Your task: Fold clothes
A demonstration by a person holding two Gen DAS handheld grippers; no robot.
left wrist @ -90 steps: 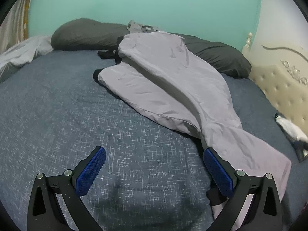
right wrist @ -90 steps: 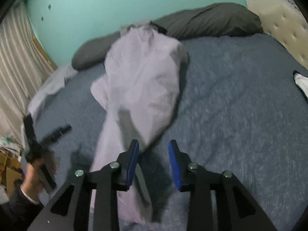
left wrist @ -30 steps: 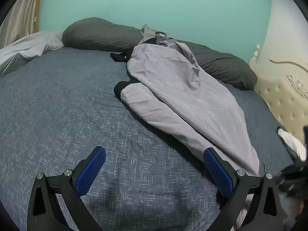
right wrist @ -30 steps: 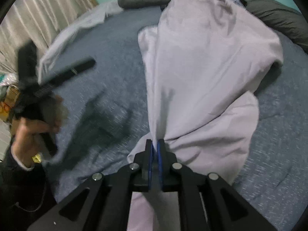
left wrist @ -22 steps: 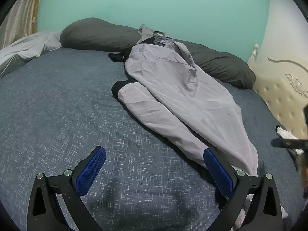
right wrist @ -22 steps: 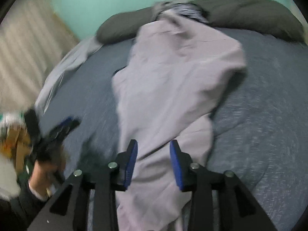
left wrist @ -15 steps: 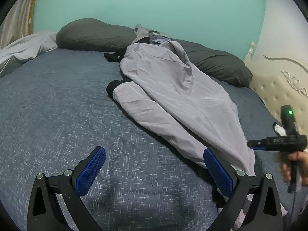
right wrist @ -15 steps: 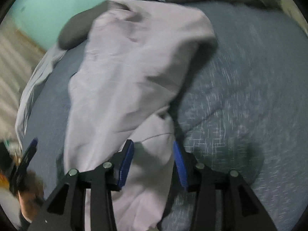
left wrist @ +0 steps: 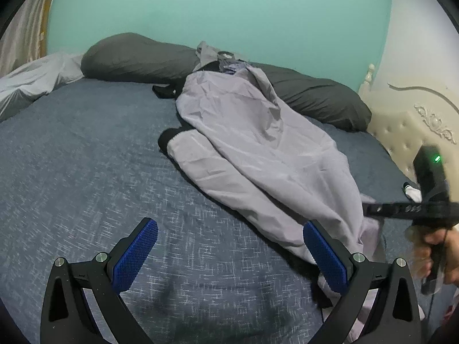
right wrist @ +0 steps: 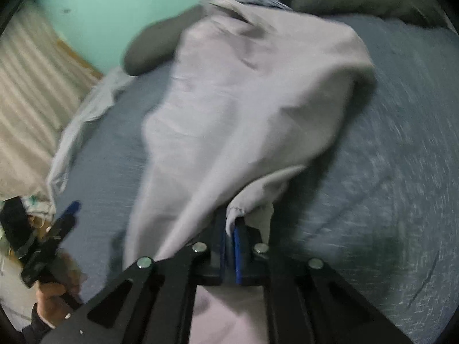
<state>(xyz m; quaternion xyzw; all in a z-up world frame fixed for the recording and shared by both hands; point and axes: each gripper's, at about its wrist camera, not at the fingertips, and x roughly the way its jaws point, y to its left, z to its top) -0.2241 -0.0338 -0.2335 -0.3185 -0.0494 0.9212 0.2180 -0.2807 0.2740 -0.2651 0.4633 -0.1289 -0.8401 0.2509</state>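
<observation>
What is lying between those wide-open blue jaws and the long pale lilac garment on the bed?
Only bare dark blue bedspread. In the left wrist view, the left gripper hangs open over it, the pale lilac garment beginning by its right pad.

Both grippers: black angular finger arms, silver screws, blue knurled pads point(left wrist: 134, 258) (green indicator lit on right unit); dark sleeve point(right wrist: 37, 325).

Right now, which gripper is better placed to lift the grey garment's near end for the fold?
Right. The right gripper is already shut on the grey garment; the left gripper is open over the bedspread.
</observation>
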